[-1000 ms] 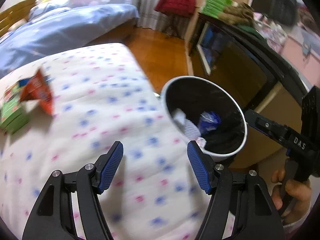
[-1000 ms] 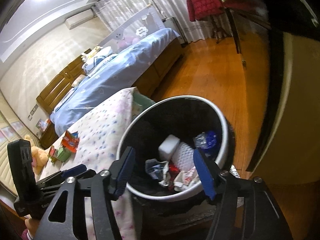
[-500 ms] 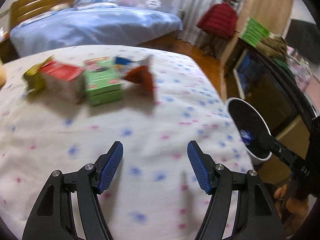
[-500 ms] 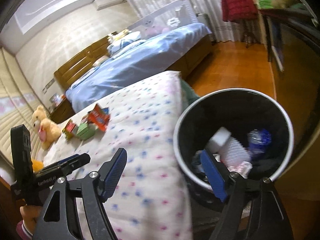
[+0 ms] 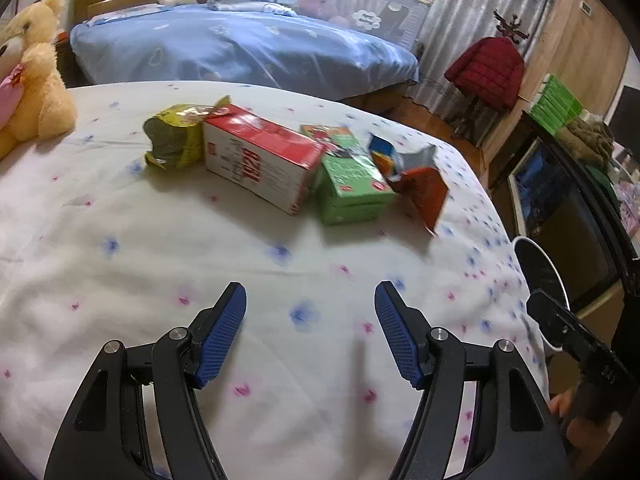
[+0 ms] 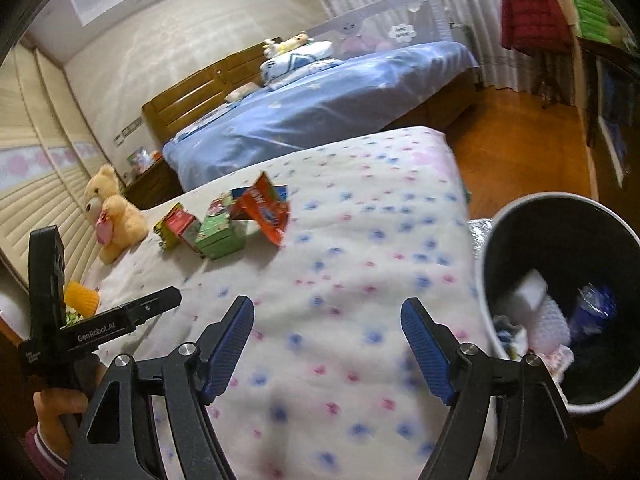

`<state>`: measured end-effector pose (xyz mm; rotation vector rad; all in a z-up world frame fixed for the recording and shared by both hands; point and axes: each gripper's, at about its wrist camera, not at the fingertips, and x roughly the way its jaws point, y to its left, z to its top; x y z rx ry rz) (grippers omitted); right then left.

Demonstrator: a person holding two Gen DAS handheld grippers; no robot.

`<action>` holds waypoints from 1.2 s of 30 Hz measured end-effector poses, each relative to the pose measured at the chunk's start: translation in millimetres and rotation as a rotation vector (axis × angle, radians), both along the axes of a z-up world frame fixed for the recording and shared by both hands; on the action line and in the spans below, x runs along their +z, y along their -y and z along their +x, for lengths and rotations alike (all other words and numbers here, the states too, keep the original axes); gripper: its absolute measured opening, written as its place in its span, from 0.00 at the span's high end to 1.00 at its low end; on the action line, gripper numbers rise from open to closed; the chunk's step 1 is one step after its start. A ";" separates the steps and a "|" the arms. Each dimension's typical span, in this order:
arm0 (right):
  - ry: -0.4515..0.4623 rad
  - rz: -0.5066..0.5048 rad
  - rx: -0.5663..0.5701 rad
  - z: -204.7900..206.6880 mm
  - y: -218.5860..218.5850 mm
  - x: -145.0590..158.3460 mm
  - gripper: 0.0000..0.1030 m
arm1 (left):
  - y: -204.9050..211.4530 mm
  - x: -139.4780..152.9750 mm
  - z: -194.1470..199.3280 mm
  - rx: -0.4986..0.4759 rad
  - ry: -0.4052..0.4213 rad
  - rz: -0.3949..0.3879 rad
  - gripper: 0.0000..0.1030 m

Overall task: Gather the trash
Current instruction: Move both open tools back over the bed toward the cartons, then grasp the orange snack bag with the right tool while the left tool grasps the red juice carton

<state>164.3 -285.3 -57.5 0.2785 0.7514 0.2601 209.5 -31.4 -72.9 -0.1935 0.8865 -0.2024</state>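
Blue-padded and empty, both my pairs of jaws had swung away from the bin [image 6: 560, 312] and now faced the flowered bedspread [image 5: 168, 264], where the rest of the trash lay. A second ago my left gripper [image 5: 310, 332] looked down beside the bin's mouth; now it hung over the bed with its jaws spread and nothing between them, the litter well ahead of it. My right gripper [image 6: 327, 344] had just been opening its jaws wider, nothing in them, with the bin now at its right edge instead of under it. In that bin I could see a white block, a blue wrapper and crumpled scraps, so I judged one drop finished and a fresh fetch begun. Four pieces waited in a tight row near the middle of the bed: a crumpled yellow-green bag [image 5: 174, 140], a red carton [image 5: 260, 156] touching it, a green box [image 5: 350, 184] against the carton, and a torn orange wrapper [image 5: 424, 192] at the bin end. I reckoned the wrapper nearest and lightest, though its loose foil could slip from a shallow pinch
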 end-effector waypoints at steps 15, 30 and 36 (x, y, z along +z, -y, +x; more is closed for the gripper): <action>-0.007 -0.035 0.091 54.0 -48.3 -3.3 0.25 | -16.6 -1.9 57.2 0.075 -0.002 0.024 0.34; -0.003 -0.038 0.129 83.3 -69.8 -5.7 0.26 | -78.7 -8.4 38.5 0.191 -0.010 0.025 0.34; -0.009 -0.035 0.109 94.0 -66.8 -5.6 0.32 | -46.1 -3.0 50.2 0.118 0.000 0.014 0.31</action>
